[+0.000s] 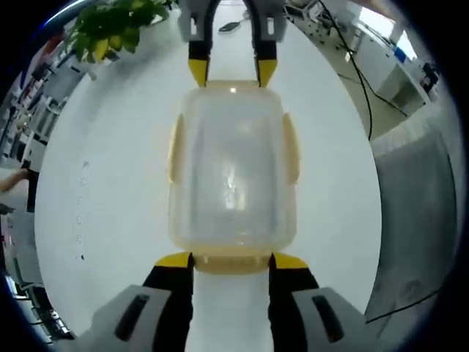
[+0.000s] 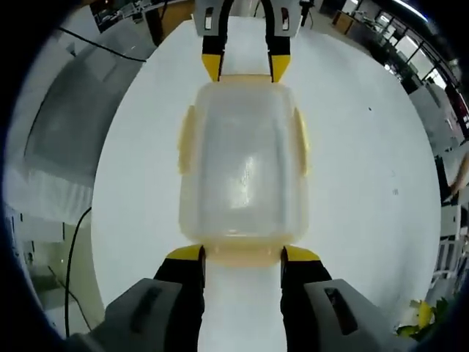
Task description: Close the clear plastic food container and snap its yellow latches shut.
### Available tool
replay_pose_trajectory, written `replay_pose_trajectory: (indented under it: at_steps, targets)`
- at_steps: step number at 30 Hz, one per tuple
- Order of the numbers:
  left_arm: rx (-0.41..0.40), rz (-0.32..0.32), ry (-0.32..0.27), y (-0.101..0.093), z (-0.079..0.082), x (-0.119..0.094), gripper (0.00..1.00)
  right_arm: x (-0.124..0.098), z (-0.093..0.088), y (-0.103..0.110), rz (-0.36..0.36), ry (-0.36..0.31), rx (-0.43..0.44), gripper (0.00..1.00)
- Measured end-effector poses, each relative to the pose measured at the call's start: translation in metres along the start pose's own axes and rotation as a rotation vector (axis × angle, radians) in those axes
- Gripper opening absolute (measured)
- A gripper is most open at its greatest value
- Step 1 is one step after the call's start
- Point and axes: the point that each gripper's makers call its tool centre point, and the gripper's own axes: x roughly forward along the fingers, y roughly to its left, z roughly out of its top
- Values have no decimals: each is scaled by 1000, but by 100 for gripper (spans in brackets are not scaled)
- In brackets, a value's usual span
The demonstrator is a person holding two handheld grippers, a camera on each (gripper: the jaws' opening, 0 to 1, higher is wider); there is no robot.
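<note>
A clear plastic container (image 1: 233, 169) with its lid on lies on the white table (image 1: 110, 191), pale yellow latches (image 1: 176, 150) folded along its long sides. My left gripper (image 1: 231, 260) is open, its yellow fingertips (image 1: 174, 259) flanking the near end latch (image 1: 231, 265). At the far end, my right gripper (image 1: 232, 70) stands open the same way. In the right gripper view the container (image 2: 243, 165) runs from my right gripper (image 2: 243, 254), whose tips bracket an end latch (image 2: 243, 258), to my left gripper (image 2: 245, 66). Whether the end latches are snapped down is unclear.
A leafy plant (image 1: 110, 29) stands at the table's far corner and reappears as the plant (image 2: 425, 315). A grey mat (image 1: 418, 191), also seen as the mat (image 2: 66, 139), lies beyond one table edge with black cables (image 1: 355, 66). A person (image 2: 456, 176) stands at the side.
</note>
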Motion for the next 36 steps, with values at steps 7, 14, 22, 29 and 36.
replay_pose_trajectory:
  at_steps: [7,14,22,29,36]
  targets:
    - [-7,-11,12,-3,0,3,35,1,-1,1,15,11,-9,37]
    - [70,17,61,0,-1,9,35,3,-4,1,20,28,-26,38]
    - [58,20,28,4,0,9,36,2,-7,0,20,-13,8,38]
    - [57,65,7,9,1,12,44,2,-7,0,6,-32,18,38]
    - [25,74,21,8,-11,13,47,10,-18,8,23,-12,53,34]
